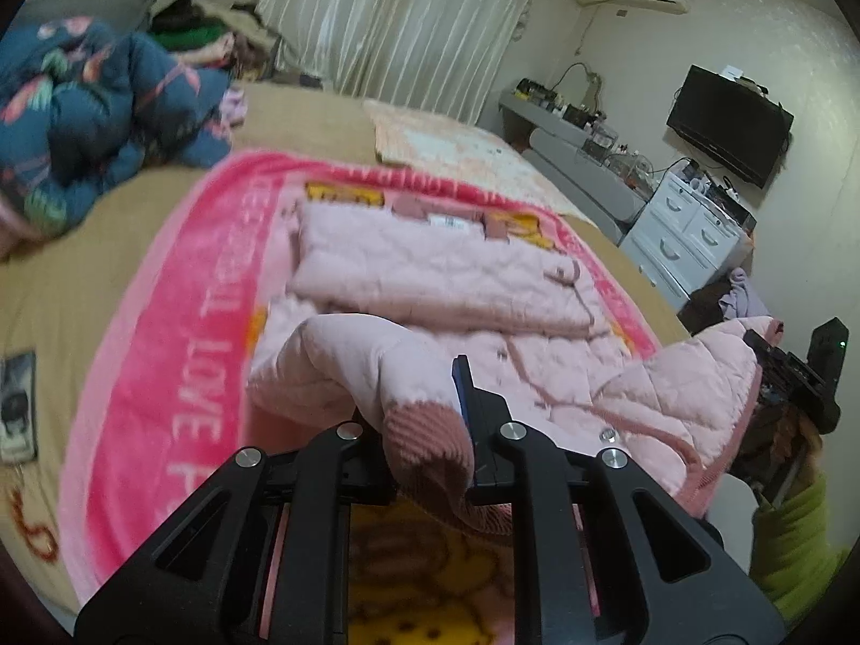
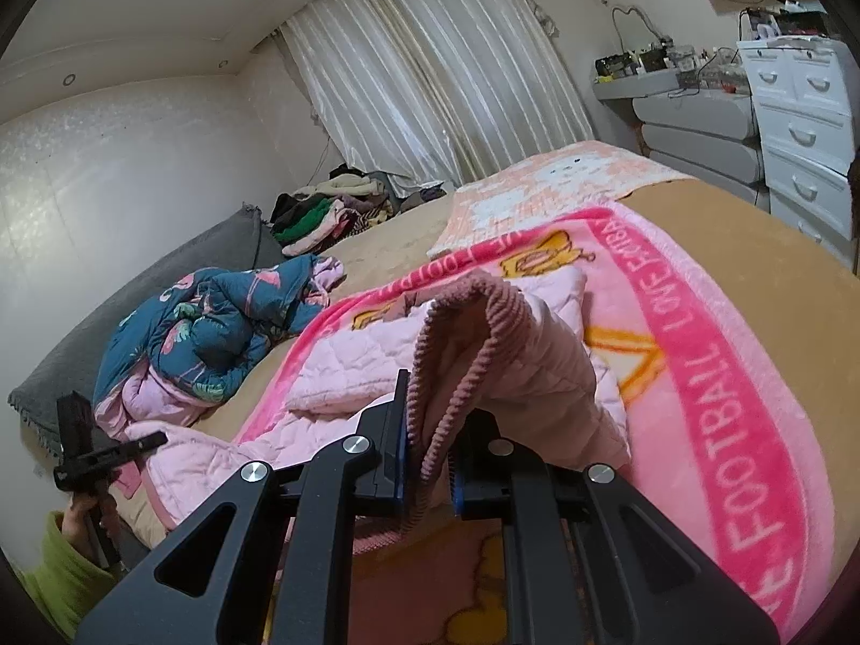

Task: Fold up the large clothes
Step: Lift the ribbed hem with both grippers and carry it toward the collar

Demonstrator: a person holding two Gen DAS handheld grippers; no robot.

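A pale pink quilted jacket (image 1: 441,279) lies partly folded on a pink blanket (image 1: 161,322) spread over the bed. My left gripper (image 1: 424,419) is shut on its darker ribbed hem (image 1: 430,446) and holds that corner lifted off the blanket. In the right wrist view my right gripper (image 2: 430,430) is shut on another stretch of the ribbed hem (image 2: 462,301), which arches up over the jacket (image 2: 349,360). Each gripper shows in the other's view: the right gripper (image 1: 790,371) at the jacket's right corner, the left gripper (image 2: 107,451) at the far left in a hand with a green sleeve.
A crumpled blue floral quilt (image 1: 97,118) lies on the tan bed sheet (image 1: 54,295) at the left. A pile of clothes (image 2: 328,209) sits by the curtain. White drawers (image 1: 688,236) and a wall television (image 1: 731,123) stand beyond the bed's right edge.
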